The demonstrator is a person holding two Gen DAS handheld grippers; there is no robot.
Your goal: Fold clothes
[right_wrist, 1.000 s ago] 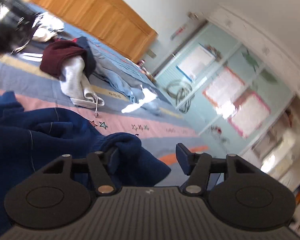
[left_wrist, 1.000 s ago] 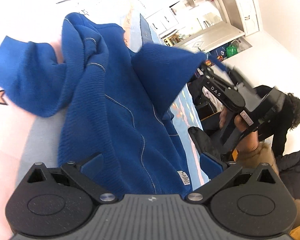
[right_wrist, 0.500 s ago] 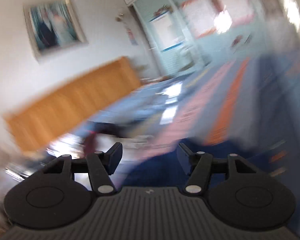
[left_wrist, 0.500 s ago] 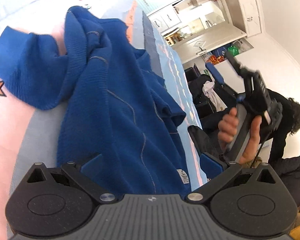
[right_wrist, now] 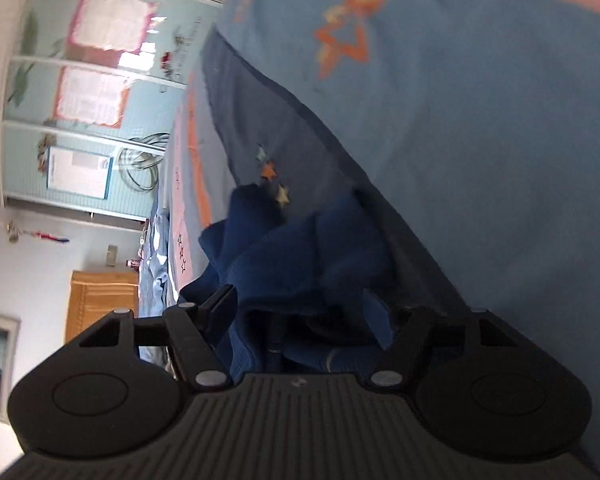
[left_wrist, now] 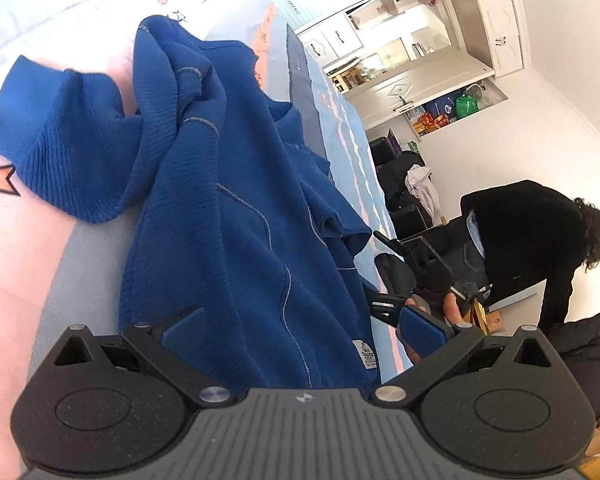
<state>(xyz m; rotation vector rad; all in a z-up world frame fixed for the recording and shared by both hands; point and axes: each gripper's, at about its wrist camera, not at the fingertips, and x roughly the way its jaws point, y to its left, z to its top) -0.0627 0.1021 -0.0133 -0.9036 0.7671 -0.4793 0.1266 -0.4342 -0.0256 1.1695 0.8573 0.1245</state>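
A blue knit sweater (left_wrist: 228, 208) lies crumpled on the bed sheet (left_wrist: 28, 272), one sleeve (left_wrist: 56, 136) flung out to the left. My left gripper (left_wrist: 304, 328) is open, its blue-padded fingers straddling the sweater's hem near a white label (left_wrist: 366, 354). At the bed's right edge a hand holds my right gripper (left_wrist: 404, 272) low beside the hem. In the right wrist view the right gripper (right_wrist: 308, 312) is open, and bunched sweater cloth (right_wrist: 300, 252) fills the gap and hides its right finger.
The sheet is pink and pale blue with star prints (right_wrist: 342, 46). A person in a black jacket (left_wrist: 536, 240) bends over beyond the bed, near a dark chair with clothes (left_wrist: 412, 188) and white cupboards (left_wrist: 420, 80). A wooden headboard (right_wrist: 100, 304) and wardrobe doors (right_wrist: 80, 80) stand farther off.
The right gripper let go of the raised sweater flap, which dropped onto the garment, then swung down to the bed's edge by the hem. The left gripper stayed in place.
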